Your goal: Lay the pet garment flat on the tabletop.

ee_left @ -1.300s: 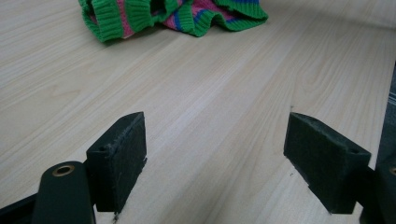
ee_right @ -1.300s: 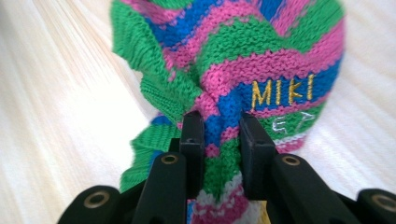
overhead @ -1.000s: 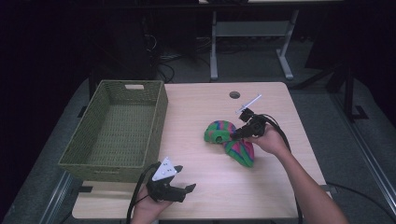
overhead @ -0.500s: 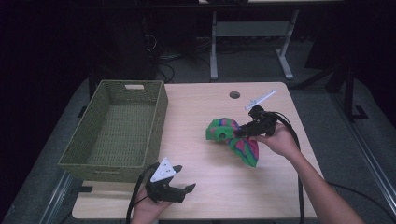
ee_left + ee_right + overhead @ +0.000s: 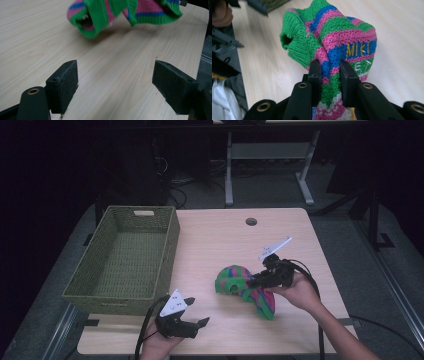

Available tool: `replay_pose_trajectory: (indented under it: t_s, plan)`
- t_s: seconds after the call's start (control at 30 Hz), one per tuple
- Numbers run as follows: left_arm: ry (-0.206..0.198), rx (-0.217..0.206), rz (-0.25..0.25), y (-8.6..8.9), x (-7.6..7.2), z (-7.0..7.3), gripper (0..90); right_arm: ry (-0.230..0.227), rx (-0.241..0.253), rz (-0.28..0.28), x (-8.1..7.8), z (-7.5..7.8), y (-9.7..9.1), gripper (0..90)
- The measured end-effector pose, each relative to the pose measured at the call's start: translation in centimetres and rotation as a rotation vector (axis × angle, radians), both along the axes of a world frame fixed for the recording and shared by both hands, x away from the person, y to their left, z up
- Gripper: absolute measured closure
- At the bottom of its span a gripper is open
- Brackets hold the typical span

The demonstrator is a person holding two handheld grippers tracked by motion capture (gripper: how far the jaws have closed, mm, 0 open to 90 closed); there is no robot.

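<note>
Pale wood grain covers the surface (image 5: 220,240), which is seen from the high view against a dark room with a grey desk frame (image 5: 270,165) standing at 12 o'clock beyond its far edge. A round cable hole (image 5: 251,221) is set into the surface near that far edge. A woven green basket (image 5: 150,232) is placed on the surface at about 9 o'clock, its long side running towards the person. A striped knitted garment (image 5: 235,281) in green, pink and blue is found right of centre, at about 4 o'clock from the middle of the surface; one bunched end is turned towards the basket while the other end hangs down towards the near edge. The right gripper (image 5: 261,280) is held at the garment from its 3 o'clock side, and in the right gripper view its jaws are seen clamped on a fold of the knit (image 5: 329,72), with yellow stitched letters visible just beside the grip. Whether the garment's lower end touches the surface cannot be told. The left gripper (image 5: 197,317) is held low at about 7 o'clock, near the near edge, well apart from the garment; its jaws are spread wide with nothing between them, bare wood being seen in the gap.
</note>
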State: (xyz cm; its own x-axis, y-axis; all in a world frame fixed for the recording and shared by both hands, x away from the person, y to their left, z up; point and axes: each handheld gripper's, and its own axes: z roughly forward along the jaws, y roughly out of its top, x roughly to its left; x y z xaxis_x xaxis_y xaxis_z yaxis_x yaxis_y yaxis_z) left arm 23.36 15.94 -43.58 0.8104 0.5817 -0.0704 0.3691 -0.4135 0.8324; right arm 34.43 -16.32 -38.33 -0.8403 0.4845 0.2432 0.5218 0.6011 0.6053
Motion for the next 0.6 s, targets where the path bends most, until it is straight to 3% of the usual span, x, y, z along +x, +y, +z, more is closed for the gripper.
replay_pose_trajectory:
  t_s: [0.1, 0.13, 0.33, 0.4, 0.47, 0.57, 0.6]
  plan:
    - [0.023, -0.02, -0.004, -0.1, 0.3, -0.2, 20.3, 0.028, -0.003, 0.013, -0.6, -1.2, 0.6, 73.7]
    - [0.022, -0.02, -0.007, -0.3, 0.2, -0.1, 20.2, 0.05, -0.03, 0.023, -0.8, -2.1, 1.2, 73.4]
    - [0.003, -0.004, -0.009, -0.4, -0.1, 0.0, 20.2, 0.067, -0.067, 0.038, -1.4, -4.5, 2.7, 71.2]
    - [0.009, -0.009, 0.0, -0.2, -0.1, -0.1, 20.2, 0.054, -0.085, 0.041, -1.6, -5.0, 3.1, 69.1]
    - [0.002, 0.0, 0.001, 0.0, 0.0, 0.0, 20.2, 0.037, -0.117, 0.067, -2.1, -5.3, 3.7, 64.3]
    - [-0.003, 0.002, 0.005, 0.2, 0.1, 0.0, 20.1, 0.033, -0.125, 0.085, -2.2, -5.4, 3.8, 57.3]
    - [0.005, -0.009, 0.01, 0.3, 0.1, 0.0, 20.1, 0.049, -0.12, 0.092, -2.1, -5.3, 3.7, 46.6]
